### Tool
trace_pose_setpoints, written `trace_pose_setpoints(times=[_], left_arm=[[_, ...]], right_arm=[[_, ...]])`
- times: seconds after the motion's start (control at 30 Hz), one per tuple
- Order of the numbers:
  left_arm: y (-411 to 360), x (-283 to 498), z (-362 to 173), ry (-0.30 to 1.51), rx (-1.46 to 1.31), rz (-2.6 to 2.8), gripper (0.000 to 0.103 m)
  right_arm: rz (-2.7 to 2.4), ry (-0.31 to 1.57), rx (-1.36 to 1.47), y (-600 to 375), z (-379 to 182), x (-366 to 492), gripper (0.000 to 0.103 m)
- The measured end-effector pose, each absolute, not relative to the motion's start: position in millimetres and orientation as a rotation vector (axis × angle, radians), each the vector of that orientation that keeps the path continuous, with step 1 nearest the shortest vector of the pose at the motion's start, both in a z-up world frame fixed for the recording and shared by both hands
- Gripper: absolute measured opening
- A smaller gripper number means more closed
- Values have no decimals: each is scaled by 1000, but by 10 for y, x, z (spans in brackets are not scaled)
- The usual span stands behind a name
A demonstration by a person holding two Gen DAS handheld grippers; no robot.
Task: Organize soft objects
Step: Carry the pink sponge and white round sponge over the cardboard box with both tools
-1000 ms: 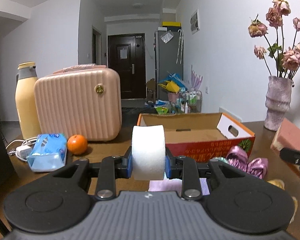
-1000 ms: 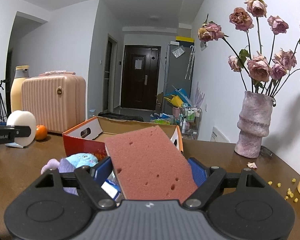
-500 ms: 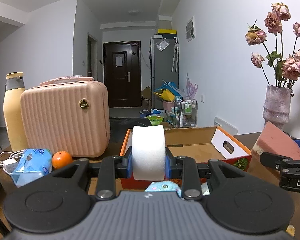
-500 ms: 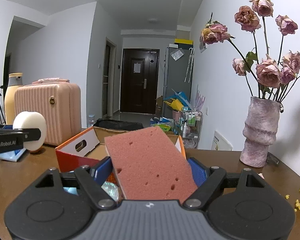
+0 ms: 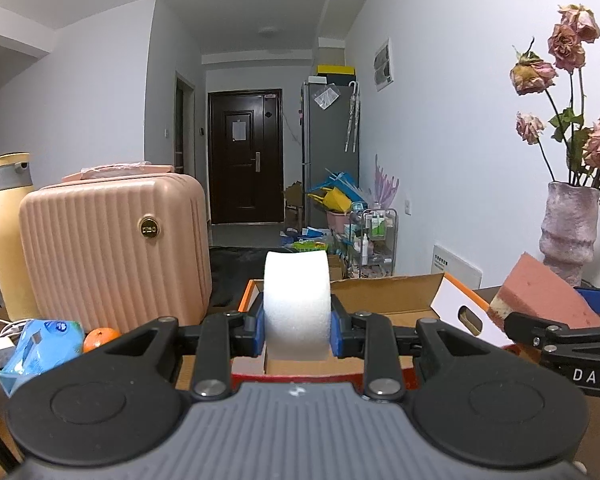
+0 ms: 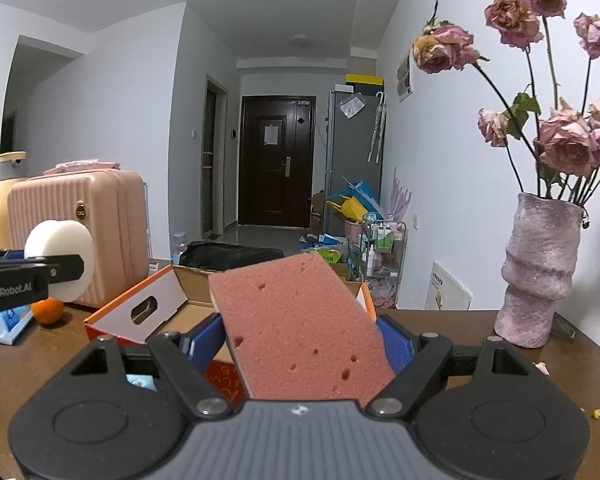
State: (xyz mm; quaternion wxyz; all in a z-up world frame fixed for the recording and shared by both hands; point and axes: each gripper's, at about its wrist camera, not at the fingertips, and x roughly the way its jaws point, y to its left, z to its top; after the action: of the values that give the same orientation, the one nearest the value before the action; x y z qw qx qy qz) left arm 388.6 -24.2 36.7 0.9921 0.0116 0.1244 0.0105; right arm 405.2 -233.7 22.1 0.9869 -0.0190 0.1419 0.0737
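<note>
White foam (image 5: 297, 304): clamped in left gripper (image 5: 298, 336), above box (image 5: 384, 292) front edge.
Pink sponge (image 6: 300, 328): clamped in right gripper (image 6: 304, 344), near box.
Done: box looks empty.
Left: drop both in.

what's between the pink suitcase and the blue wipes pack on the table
An orange sits between the pink suitcase and the blue wipes pack, low against the suitcase's front. The left wrist view shows it best.

Right gripper (image 6: 300, 340) clamps tilted pink sponge (image 6: 300, 324) above open orange cardboard box (image 6: 140, 312). Left gripper (image 6: 66, 268) at left pinches white foam disc (image 6: 60, 244). Vase (image 6: 540, 272) on table (image 6: 460, 328).
</note>
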Motion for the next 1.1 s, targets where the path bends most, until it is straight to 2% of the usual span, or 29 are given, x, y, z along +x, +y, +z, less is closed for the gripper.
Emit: trace_pose_setpoints(times=[1.1], left_arm=[[-345,5002,130,325,81,55,30]], right_arm=[[180,400,-104,-2251,102,5215,82]])
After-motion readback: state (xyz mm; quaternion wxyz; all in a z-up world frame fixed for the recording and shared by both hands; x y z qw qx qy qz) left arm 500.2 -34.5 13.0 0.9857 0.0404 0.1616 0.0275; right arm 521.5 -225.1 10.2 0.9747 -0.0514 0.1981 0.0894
